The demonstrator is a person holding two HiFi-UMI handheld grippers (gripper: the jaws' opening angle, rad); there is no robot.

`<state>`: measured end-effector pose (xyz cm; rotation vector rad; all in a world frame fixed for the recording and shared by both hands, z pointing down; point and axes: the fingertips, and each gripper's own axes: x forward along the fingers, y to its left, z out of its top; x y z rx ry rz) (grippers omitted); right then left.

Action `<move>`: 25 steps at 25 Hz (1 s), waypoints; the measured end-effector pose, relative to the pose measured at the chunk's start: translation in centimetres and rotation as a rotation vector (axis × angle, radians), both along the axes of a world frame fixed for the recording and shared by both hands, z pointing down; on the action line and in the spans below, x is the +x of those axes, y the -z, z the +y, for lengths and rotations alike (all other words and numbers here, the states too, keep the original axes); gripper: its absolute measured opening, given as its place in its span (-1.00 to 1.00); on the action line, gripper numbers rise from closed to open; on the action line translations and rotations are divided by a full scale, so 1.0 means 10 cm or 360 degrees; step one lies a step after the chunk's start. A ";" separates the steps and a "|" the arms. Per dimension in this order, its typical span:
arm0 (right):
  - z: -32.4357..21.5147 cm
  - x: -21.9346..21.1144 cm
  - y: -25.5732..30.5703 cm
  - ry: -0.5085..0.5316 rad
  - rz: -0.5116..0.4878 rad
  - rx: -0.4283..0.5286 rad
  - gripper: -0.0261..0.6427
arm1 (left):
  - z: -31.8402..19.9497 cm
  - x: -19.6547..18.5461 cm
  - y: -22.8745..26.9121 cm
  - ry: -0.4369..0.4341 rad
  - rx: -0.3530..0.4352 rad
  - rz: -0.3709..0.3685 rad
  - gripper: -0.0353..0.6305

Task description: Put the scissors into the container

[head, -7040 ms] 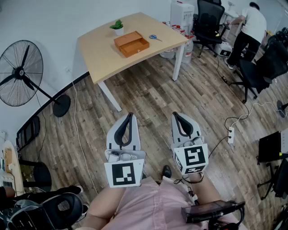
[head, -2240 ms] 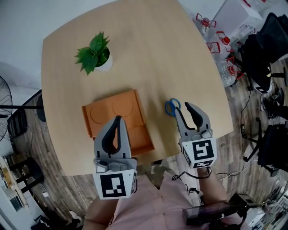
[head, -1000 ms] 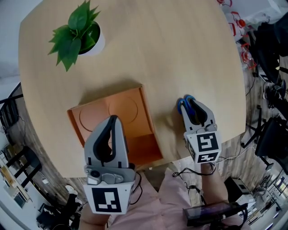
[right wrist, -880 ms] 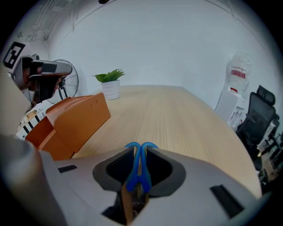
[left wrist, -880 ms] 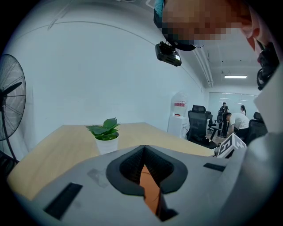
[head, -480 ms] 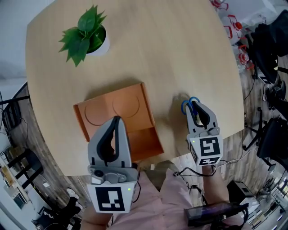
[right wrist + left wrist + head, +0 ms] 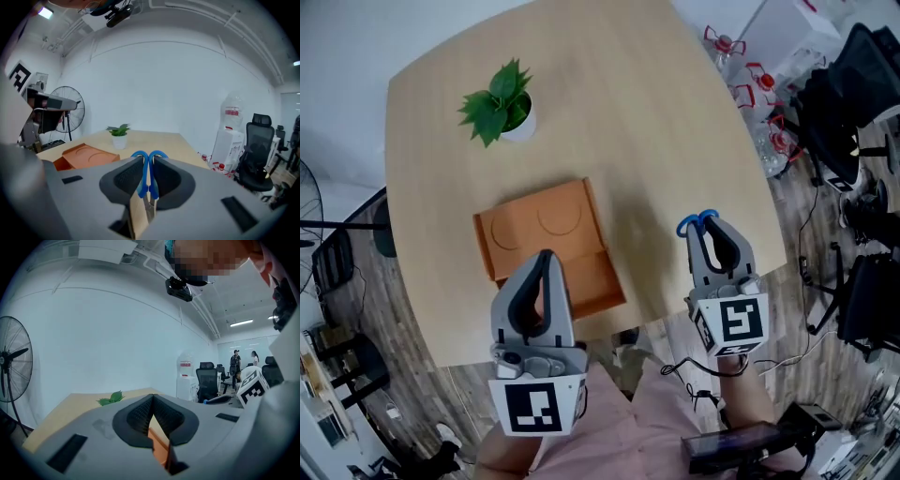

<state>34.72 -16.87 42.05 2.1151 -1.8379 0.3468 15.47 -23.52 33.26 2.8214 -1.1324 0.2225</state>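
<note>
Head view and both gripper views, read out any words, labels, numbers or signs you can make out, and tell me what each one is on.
No text is readable in any view.
Red label on the white water dispenser: too blurred to read.
Marker cubes on the left claw and right claw: black-and-white square patterns, no letters.
Blue-handled scissors in the right claw: no print visible.

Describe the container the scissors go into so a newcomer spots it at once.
On the light wooden table, look toward the near edge, on the person's side of the potted plant. The container is a flat orange tray with two round recesses, partly hidden by the left gripper; nothing else there is orange.
</note>
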 end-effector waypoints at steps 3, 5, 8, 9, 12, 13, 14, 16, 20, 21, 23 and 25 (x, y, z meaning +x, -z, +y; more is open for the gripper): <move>0.10 -0.02 0.38 0.0008 0.0025 0.0113 -0.71 | 0.21 -0.03 0.19 0.0001 0.0037 0.0033 -0.88; 0.19 -0.05 0.60 0.0019 0.0037 0.0175 -0.71 | 0.36 -0.05 0.30 0.0000 0.0063 0.0041 -0.88; 0.32 -0.13 0.85 0.0053 0.0057 0.0247 -0.71 | 0.58 -0.11 0.42 0.0002 0.0101 0.0045 -0.88; 0.36 -0.17 0.92 0.0064 0.0063 0.0267 -0.71 | 0.63 -0.14 0.47 0.0009 0.0121 0.0050 -0.88; 0.49 -0.27 1.11 0.0101 0.0083 0.0318 -0.71 | 0.79 -0.24 0.61 0.0055 0.0163 0.0083 -0.88; 0.54 -0.30 1.17 0.0115 0.0088 0.0331 -0.71 | 0.85 -0.28 0.66 0.0070 0.0178 0.0091 -0.88; 0.58 -0.33 1.22 0.0130 0.0092 0.0343 -0.71 | 0.90 -0.31 0.71 0.0084 0.0200 0.0096 -0.88; 0.65 -0.39 1.30 0.0162 0.0098 0.0369 -0.71 | 1.02 -0.39 0.80 0.0114 0.0244 0.0100 -0.88; 0.75 -0.55 1.43 0.0243 0.0108 0.0417 -0.71 | 1.21 -0.60 0.91 0.0210 0.0298 0.0112 -0.88; 0.77 -0.59 1.46 0.0269 0.0110 0.0424 -0.71 | 1.25 -0.65 0.93 0.0237 0.0307 0.0110 -0.88; 0.78 -0.70 1.52 0.0330 0.0113 0.0444 -0.71 | 1.33 -0.76 0.96 0.0296 0.0320 0.0102 -0.88; 0.78 -0.83 1.56 0.0395 0.0110 0.0465 -0.71 | 1.40 -0.88 0.97 0.0352 0.0329 0.0096 -0.88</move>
